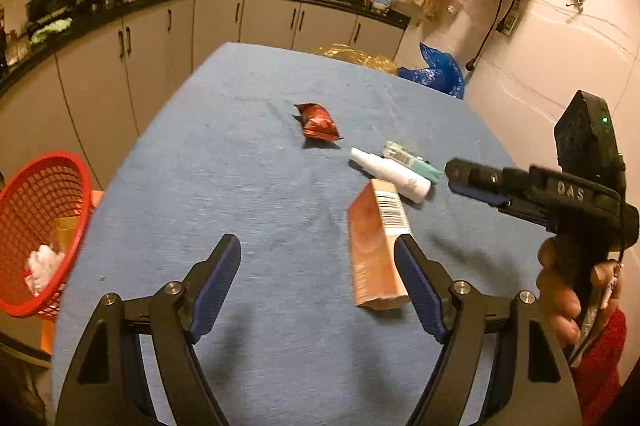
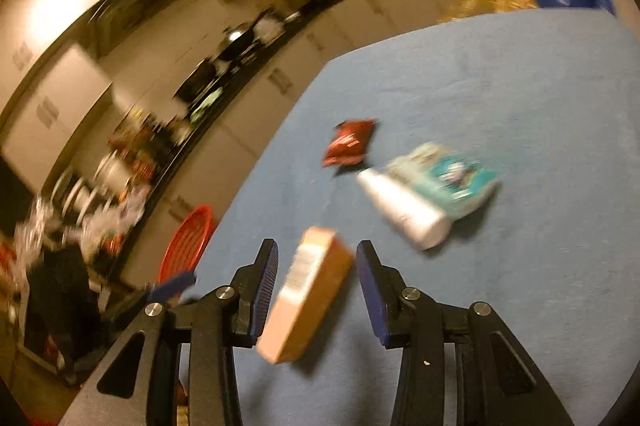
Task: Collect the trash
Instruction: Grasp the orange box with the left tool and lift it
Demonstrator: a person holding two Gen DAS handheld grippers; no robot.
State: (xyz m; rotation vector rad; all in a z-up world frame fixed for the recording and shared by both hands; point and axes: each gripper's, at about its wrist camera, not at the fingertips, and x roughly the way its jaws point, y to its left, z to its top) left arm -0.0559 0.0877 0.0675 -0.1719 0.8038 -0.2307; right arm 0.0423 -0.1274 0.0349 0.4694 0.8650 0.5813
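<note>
- Our left gripper [image 1: 318,246] has its jaws wide apart, nothing between them, hovering over the blue table [image 1: 240,186].
- Our right gripper [image 2: 316,258] is partly apart around the orange box [image 2: 308,294]; blurry, but the pads don't seem to touch it.
- Further out: white bottle [image 1: 390,174], teal packet [image 1: 412,160], red snack bag [image 1: 318,122].
- The red basket [image 1: 36,226] sits off the table's left edge.

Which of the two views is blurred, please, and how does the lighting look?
Right wrist view: motion-smeared, worst on the cabinets, the orange box soft. Left wrist view: sharp, the barcode on that box legible. Both: warm yellow light, fisheye-bent edges.
</note>
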